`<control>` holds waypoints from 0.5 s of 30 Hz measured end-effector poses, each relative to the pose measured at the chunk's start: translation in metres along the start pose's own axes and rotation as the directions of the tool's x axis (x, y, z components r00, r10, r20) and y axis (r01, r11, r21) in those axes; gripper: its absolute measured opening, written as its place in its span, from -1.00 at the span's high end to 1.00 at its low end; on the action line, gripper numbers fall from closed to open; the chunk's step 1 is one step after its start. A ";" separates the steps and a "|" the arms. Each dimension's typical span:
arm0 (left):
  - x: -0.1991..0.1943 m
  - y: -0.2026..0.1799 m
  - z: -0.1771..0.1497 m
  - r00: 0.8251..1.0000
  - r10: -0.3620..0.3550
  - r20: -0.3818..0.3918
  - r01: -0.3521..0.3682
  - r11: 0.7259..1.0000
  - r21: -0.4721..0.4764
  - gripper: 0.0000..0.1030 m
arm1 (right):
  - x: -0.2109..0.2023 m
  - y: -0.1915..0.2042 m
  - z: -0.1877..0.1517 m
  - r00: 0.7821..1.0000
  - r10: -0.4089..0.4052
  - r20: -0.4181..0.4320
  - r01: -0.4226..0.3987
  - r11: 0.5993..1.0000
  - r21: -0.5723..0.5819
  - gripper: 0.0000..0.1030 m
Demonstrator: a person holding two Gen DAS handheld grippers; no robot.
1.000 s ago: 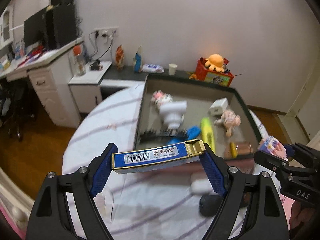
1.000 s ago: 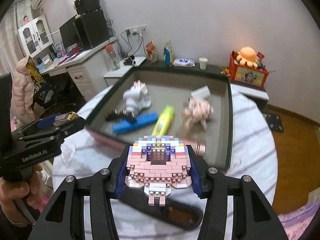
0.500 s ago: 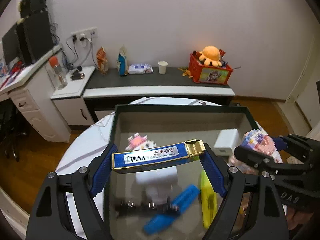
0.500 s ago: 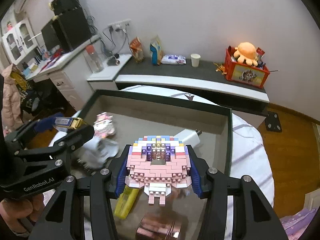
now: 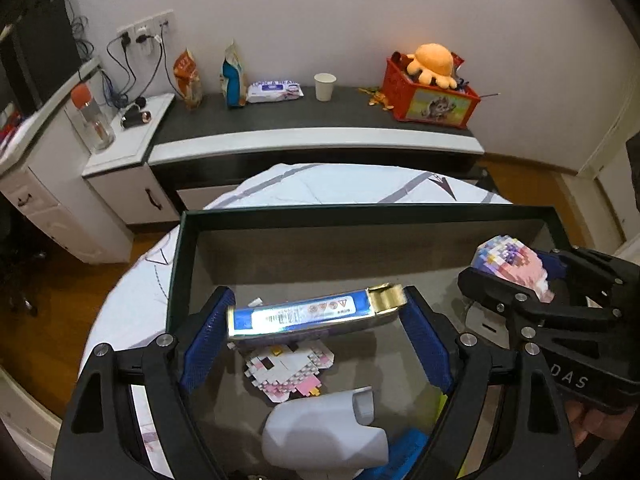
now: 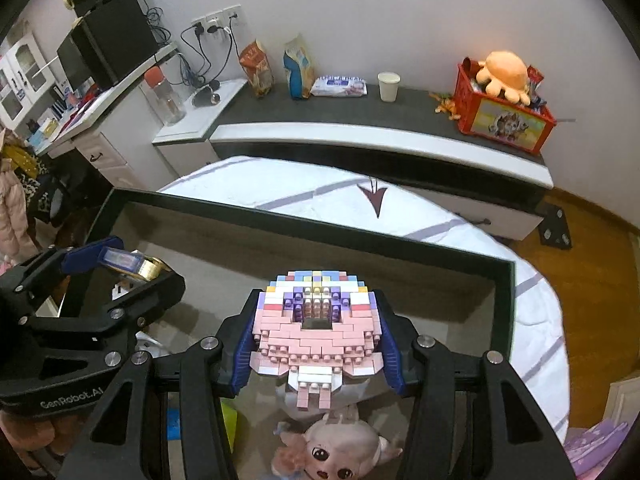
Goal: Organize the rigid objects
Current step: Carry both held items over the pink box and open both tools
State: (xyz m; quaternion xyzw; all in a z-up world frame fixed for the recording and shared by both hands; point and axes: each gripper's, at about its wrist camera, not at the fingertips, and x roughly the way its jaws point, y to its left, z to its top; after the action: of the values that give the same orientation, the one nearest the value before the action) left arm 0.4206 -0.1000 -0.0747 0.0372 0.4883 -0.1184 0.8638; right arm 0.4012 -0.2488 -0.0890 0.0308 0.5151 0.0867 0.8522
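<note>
While tilted down, hand-held grippers (image 5: 316, 330) (image 6: 316, 344) hover over tray (image 5: 360, 214).

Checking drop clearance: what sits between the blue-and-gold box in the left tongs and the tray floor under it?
Left wrist view: a pink-and-white brick figure lies on the tray floor just below the blue-and-gold box, with a white plastic object nearer the camera.

At frame centre, the right gripper (image 6: 316, 344) clamps a pink-and-pastel brick-built figure (image 6: 316, 328) above a dark-rimmed grey tray (image 6: 505, 304); lower centre, a pink doll (image 6: 332, 452).
</note>
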 end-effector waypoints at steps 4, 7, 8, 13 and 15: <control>-0.009 0.004 0.001 0.999 0.018 0.044 -0.018 1.000 0.000 -0.92 | -0.004 -0.005 0.000 1.000 0.005 0.014 -0.006 1.000 0.026 -0.17; -0.019 0.008 -0.004 0.999 0.005 0.051 -0.004 1.000 -0.008 -0.97 | -0.014 -0.003 -0.003 0.999 -0.020 0.026 0.019 0.999 0.028 -0.48; -0.024 0.008 -0.005 0.998 0.006 0.058 -0.006 1.000 -0.010 -0.99 | -0.018 -0.003 -0.005 0.998 -0.044 0.039 0.043 0.999 0.029 -0.61; -0.059 0.000 -0.019 0.994 0.004 0.112 -0.005 1.000 0.008 -0.99 | -0.042 -0.003 -0.019 0.997 -0.014 0.076 0.011 0.999 0.043 -0.62; -0.075 -0.004 -0.027 0.990 0.008 0.141 -0.010 1.000 0.016 -0.99 | -0.057 -0.003 -0.028 0.995 -0.010 0.099 0.005 0.998 0.055 -0.62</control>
State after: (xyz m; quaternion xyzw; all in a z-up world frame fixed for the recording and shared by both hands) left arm 0.3599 -0.0859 -0.0243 0.0380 0.4250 -0.1207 0.8963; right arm 0.3506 -0.2626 -0.0533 0.0565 0.4746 0.0676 0.8758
